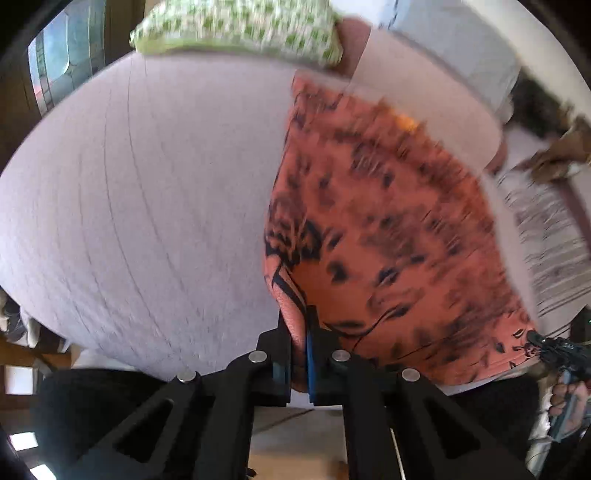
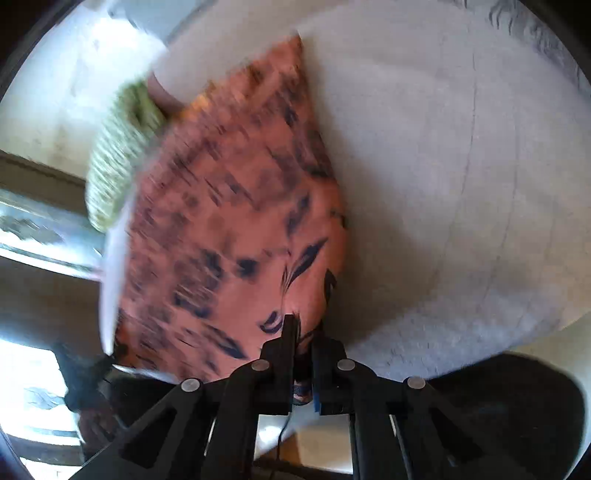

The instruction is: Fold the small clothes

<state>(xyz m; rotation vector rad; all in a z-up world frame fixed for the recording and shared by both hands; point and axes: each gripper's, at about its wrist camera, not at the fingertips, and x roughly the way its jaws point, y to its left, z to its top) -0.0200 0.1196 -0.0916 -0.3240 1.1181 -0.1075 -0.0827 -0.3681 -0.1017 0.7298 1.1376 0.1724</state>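
Note:
An orange garment with black leaf print (image 1: 388, 229) is stretched over a pale lilac padded surface (image 1: 147, 206). My left gripper (image 1: 299, 325) is shut on its near left corner. My right gripper (image 2: 303, 332) is shut on the opposite near corner of the same garment (image 2: 229, 221); it also shows in the left wrist view (image 1: 554, 350) at the right edge, pinching the cloth. The image is motion-blurred. A white cloth (image 1: 424, 110) lies over the garment's far edge.
A folded green-and-white patterned cloth (image 1: 240, 29) lies at the far edge of the surface, also in the right wrist view (image 2: 118, 158). A grey striped cloth (image 1: 546, 229) lies to the right. The surface's near edge drops to a wooden floor (image 1: 295, 443).

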